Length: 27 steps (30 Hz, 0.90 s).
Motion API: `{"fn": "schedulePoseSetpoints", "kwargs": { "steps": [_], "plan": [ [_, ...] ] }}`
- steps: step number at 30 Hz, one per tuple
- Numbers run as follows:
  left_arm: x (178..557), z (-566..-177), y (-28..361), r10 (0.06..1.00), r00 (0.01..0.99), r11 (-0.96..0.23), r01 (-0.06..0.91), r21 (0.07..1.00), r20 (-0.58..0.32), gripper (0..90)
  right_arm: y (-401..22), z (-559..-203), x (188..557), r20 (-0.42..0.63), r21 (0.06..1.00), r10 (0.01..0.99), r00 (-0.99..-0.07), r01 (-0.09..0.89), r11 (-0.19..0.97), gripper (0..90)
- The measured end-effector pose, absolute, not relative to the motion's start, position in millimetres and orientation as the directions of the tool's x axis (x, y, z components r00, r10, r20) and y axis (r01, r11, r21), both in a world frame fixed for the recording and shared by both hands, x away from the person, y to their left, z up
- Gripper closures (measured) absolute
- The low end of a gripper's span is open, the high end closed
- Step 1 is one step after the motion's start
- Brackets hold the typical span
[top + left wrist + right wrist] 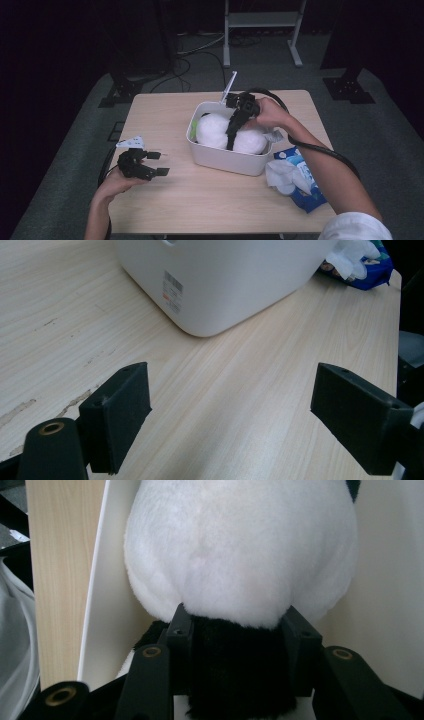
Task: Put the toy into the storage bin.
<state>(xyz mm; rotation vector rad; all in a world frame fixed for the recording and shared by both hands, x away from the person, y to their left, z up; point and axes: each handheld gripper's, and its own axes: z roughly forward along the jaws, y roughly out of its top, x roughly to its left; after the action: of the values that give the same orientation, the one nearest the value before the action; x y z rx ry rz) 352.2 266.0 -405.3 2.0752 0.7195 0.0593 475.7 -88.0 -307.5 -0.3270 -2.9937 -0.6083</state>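
Right tongs point down, clamped on plush panda; left tongs apart.

I work in what looks like a lab or test room: one small wooden table on grey carpet, dark all round, black stand feet and loose cables on the floor, a metal frame behind.

Table lit from above, bkgd dark, soft shadows, pics slightly soft, no glare
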Motion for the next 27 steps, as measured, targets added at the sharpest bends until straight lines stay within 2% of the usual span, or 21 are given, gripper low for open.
{"fn": "schedulePoseSetpoints", "kwargs": {
  "steps": [27],
  "plan": [
    [352,-405,270,0.519,0.824,-0.407,0.472,0.782,-0.228,14.7,-70,-346,435,0.157,0.380,0.110,-0.981,0.163,0.910,54.0]
  ]
}}
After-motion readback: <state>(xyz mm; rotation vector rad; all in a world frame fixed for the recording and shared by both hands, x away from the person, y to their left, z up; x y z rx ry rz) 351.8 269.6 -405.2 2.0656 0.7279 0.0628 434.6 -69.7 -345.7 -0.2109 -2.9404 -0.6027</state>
